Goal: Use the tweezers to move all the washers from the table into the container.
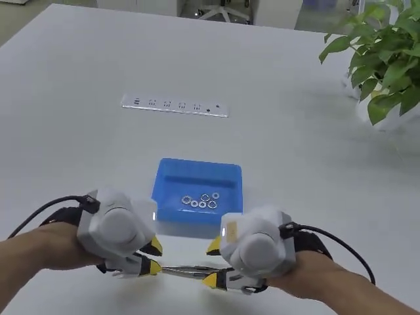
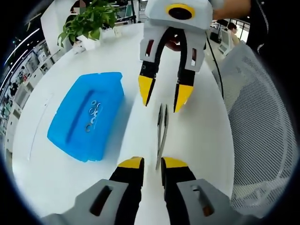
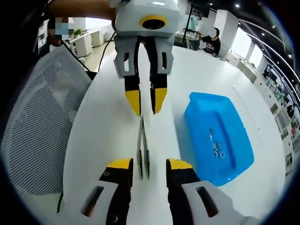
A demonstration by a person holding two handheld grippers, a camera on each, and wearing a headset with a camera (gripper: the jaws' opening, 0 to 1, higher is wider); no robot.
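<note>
Both grippers sit low at the near edge of the white table (image 1: 295, 131), facing each other tip to tip, with the tweezers (image 1: 187, 270) lying flat on the tabletop between them. The left gripper (image 2: 153, 164) has its yellow-tipped jaws drawn close, leaving a narrow gap. The pointed end of the tweezers reaches just into that gap. The fisheye is coarse here, so we cannot tell whether the point touches a jaw, but the jaws do not clamp it. The right gripper (image 3: 150, 165) has its jaws spread wider. The broad, joined end of the tweezers lies between them with table showing on at least one side, so nothing is pinched. In the left gripper view the right gripper's tips hang just above that far end of the tool. The blue container (image 1: 197, 169) stands upright on the table just beyond the grippers, near them but apart. The washers (image 1: 200, 201), about six by our count, lie in a loose cluster on its floor, toward the near wall. Farther back a white power strip (image 1: 175, 105) lies flat, and a green plant (image 1: 387, 59) stands at the far right corner. Both gripper views show a mesh chair (image 2: 262, 131) beside the table edge.
</note>
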